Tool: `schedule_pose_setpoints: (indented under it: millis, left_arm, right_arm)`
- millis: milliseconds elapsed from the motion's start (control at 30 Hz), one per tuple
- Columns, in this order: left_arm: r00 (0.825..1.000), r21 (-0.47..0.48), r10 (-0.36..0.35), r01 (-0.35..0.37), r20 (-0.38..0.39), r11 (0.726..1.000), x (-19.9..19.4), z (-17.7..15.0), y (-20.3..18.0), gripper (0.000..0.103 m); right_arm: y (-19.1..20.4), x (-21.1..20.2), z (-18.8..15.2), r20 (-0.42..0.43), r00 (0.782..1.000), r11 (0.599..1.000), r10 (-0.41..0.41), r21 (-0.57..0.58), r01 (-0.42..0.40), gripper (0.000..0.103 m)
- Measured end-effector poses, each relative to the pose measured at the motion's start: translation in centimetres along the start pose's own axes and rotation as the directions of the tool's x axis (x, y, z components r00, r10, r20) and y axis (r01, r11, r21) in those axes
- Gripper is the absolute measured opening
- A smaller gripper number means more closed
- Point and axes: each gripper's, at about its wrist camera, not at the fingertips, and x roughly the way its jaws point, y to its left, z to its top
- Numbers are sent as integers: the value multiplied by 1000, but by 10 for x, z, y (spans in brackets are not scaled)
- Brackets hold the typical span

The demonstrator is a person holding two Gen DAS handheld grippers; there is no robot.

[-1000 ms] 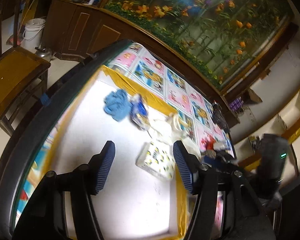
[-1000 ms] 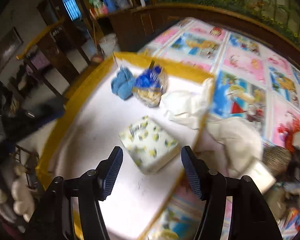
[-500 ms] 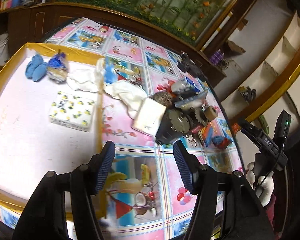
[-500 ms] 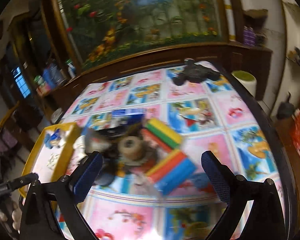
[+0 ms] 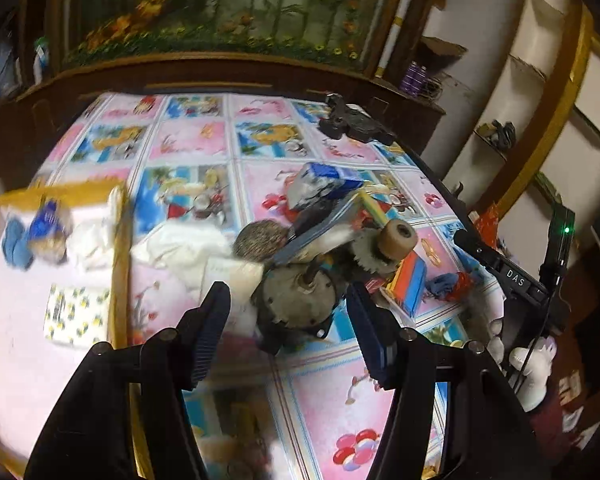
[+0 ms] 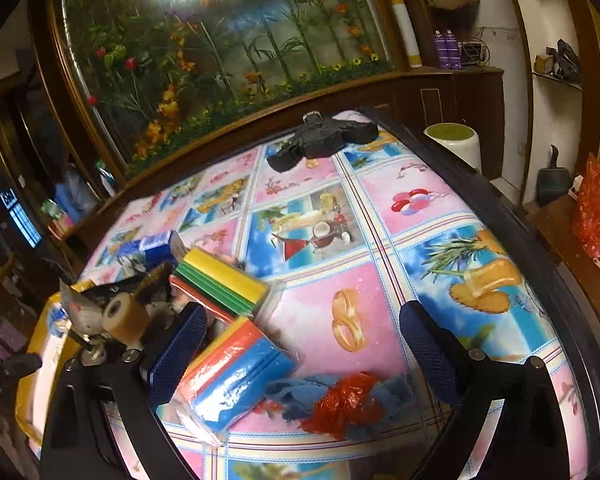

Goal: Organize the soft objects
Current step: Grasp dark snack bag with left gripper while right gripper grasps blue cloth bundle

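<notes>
With the right gripper (image 6: 300,356) spread wide and empty, the wrapped sponge pack (image 6: 236,380) should be straddled squarely and squeezed gently, while the half-open, empty left gripper (image 5: 288,336) is kept clear.

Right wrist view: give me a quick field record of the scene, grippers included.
surface: table with cartoon-print tablecloth
right hand-held gripper: open, nothing between the jaws
left hand-held gripper: open, empty, above the clutter pile
nearest soft items: wrapped sponge pack, blue cloth, red plastic bag
second sponge pack: behind the first, against the clutter
hard clutter: tan wheel, gear motor
yellow-rimmed tray: holds tissue pack, blue cloth ball
far edge: black device
</notes>
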Motion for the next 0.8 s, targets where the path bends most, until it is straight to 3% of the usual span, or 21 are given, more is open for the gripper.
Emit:
schedule_pose_setpoints:
  millis: [200,367,467,600,800]
  left_arm:
    - [997,258,69,-63,-17,964,37,24,-44,59]
    - [992,334,105,-77,-66,939,64,27,-47,59]
    - [991,346,107,-73,-81,935,73,27,-47,59]
    - [990,312,104,-69,-94,947,73,27,-45,31]
    - [997,233,76,-71,-15,970,45,32,-34,28]
  right_arm:
    - [-4,0,0,-9,1000,1000,17,4,-16,99]
    - [-7,-1,1,-25,999,999,29,23,-28,99]
    - [-10,3,2,-40,999,999,26,38,-25,99]
    - [-15,5,3,-46,999,998,14,56,-11,99]
    - [-26,6,5,-46,999,995,-3,99,7,99]
